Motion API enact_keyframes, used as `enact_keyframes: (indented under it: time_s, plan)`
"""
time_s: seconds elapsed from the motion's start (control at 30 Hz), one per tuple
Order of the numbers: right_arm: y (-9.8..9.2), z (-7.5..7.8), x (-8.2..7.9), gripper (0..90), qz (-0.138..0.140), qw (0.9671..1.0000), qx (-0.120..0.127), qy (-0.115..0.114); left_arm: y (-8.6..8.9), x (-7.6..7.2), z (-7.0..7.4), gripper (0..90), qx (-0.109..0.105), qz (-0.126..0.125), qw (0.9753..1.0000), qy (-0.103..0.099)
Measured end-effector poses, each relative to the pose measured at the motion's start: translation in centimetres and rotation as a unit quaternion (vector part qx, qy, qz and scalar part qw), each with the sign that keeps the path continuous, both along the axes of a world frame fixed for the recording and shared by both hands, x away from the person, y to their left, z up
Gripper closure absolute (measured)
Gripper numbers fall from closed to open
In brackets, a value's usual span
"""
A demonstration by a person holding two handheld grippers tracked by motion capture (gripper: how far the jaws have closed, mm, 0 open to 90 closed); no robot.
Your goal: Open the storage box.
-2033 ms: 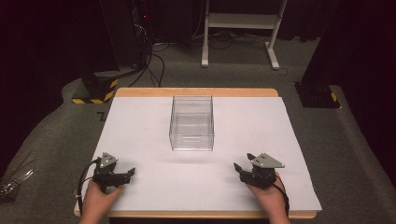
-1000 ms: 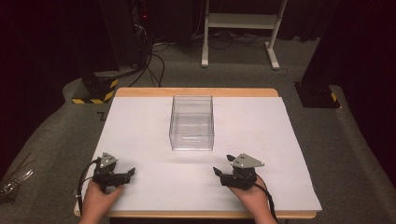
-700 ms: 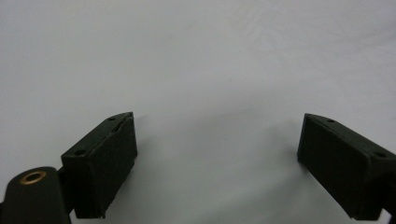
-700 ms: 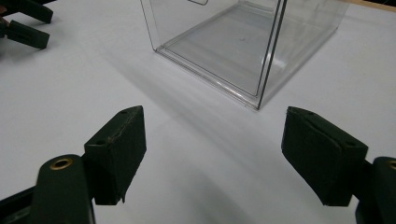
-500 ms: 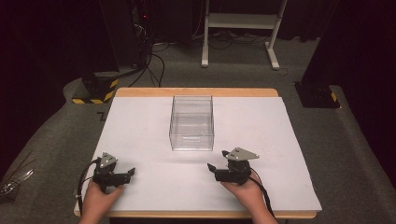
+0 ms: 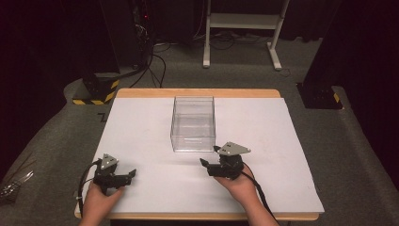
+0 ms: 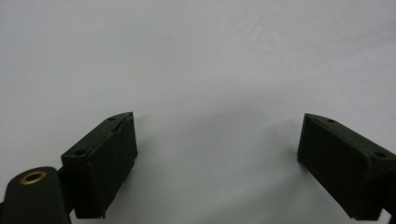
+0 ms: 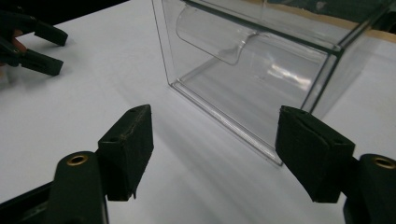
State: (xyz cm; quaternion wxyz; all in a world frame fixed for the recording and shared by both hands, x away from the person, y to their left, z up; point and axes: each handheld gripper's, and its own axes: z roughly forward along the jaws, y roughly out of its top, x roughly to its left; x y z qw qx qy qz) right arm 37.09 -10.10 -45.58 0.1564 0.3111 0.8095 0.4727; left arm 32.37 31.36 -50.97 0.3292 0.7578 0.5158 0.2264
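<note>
- Left gripper (image 6: 123, 176): jaws wide apart, empty, low over the white sheet (image 6: 141, 136) at near left
- Right gripper (image 6: 208, 165): jaws wide apart, empty, just near of the box (image 6: 193, 124)
- Box: clear, empty, mid-table

Lab: dark curtains, cables (image 6: 155, 61), hazard-striped stand base (image 6: 96, 89).

Both grippers black w/ grey triangular top plates; left gripper (image 6: 113, 175), right gripper (image 6: 225, 165); black cables; brass-coloured screw inserts.

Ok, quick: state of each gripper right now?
Left gripper: open, holding nothing, over the white sheet.
Right gripper: open, holding nothing, facing the clear box.
</note>
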Motion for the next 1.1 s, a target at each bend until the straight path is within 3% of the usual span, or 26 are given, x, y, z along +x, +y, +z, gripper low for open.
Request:
enact_keyframes:
  time_s: [0.33,0.57,0.83,1.1]
  plan:
    - [1.0,0.1,1.6,35.8,0.0,1.0,0.006,0.007,0.0,0.0,0.0,12.0,0.0,0.0,1.0,0.0]
    - [1.5,0.2,2.6,40.3,0.0,0.9995,0.024,0.019,0.0,0.0,0.0,12.0,0.0,0.0,1.0,0.0]
    - [2.3,0.2,3.1,47.0,-0.005,0.9998,0.018,0.007,0.0,0.0,0.0,12.0,0.0,0.0,1.0,0.0]
    - [2.5,-0.2,3.7,56.1,0.007,0.9988,0.046,0.018,0.0,0.0,0.0,12.0,0.0,0.0,1.0,0.0]
